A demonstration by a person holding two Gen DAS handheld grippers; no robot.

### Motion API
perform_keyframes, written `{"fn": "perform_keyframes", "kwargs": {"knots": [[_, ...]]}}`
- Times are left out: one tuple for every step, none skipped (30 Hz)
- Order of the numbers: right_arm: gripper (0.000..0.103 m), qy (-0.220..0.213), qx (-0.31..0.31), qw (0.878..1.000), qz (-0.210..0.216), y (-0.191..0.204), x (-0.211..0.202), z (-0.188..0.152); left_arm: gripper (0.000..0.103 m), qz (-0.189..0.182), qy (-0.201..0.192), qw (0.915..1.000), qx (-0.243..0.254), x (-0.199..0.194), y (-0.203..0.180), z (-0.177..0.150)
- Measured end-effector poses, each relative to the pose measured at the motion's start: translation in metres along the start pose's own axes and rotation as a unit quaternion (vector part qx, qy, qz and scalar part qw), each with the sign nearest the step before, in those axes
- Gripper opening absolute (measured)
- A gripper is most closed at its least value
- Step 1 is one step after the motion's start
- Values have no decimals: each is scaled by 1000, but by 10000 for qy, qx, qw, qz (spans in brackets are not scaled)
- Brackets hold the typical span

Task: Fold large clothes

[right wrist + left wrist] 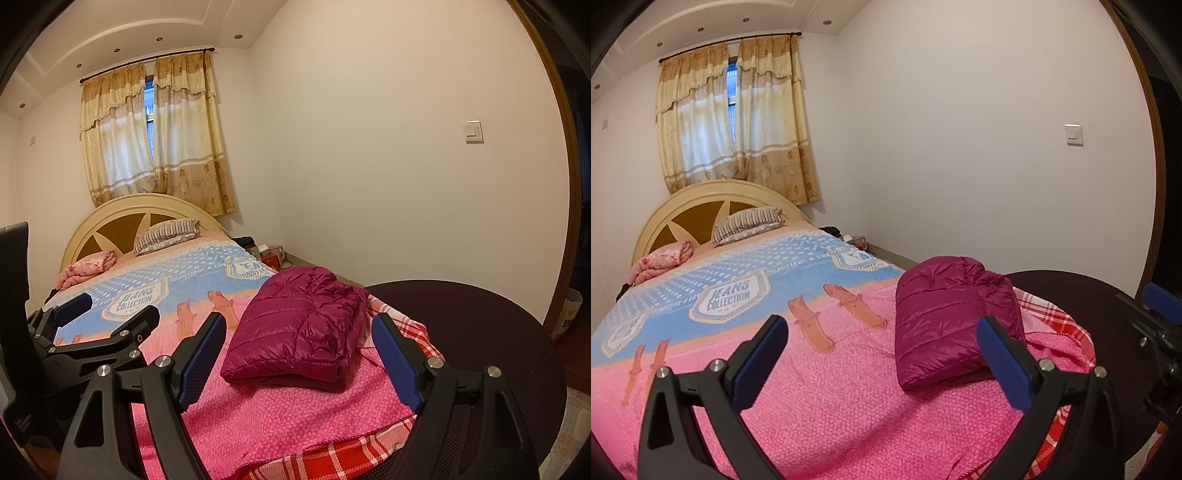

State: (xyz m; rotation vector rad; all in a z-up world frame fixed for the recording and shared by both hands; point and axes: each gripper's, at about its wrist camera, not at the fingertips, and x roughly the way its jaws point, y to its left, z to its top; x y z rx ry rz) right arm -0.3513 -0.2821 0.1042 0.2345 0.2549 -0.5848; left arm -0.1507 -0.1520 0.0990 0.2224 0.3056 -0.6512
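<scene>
**Inspector:** Report the garment's position.

**Assistant:** One magenta quilted jacket (299, 325), folded into a compact bundle, lies on the pink blanket (266, 417) near the foot end of the bed (713, 192), toward its right-hand edge. Its far side sits just beside a red checked sheet (402, 325) that shows from under the blanket at the foot corner.

**Inspector:** Left tongs?

**Assistant:** The left tongs (882, 332) are spread wide, nothing between the blue pads. They hang over the blanket at the foot edge. The right pad overlaps the jacket's near corner in the left wrist view; whether it touches, I cannot tell.

**Inspector:** Right tongs?

**Assistant:** The right tongs (299, 336) are likewise spread wide and pinch nothing. The jacket appears between the two fingers in the right wrist view, but lies beyond the pads and apart from them.

**Inspector:** Anything else on the bed?

**Assistant:** A striped pillow (748, 225) and a bunched pink floral cloth (663, 260) at the headboard end, well apart from the jacket. A dark round chair back (476, 339) stands at the foot corner on the right.
</scene>
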Motion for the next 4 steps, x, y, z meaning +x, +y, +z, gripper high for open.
{"fn": "perform_keyframes", "kwargs": {"knots": [[81, 7, 4, 10000, 1, 0, 0, 0, 103, -3, 15, 10000, -14, 0, 1, 0], [81, 9, 9, 10000, 1, 0, 0, 0, 103, 20, 31, 10000, -25, 1, 1, 0], [81, 12, 13, 10000, 0, 0, 0, -1, 103, 56, 40, 10000, -31, 1, 2, 0], [81, 16, 20, 10000, -5, 0, 0, -1, 103, 90, 52, 9999, -38, 1, 2, 0]]}}
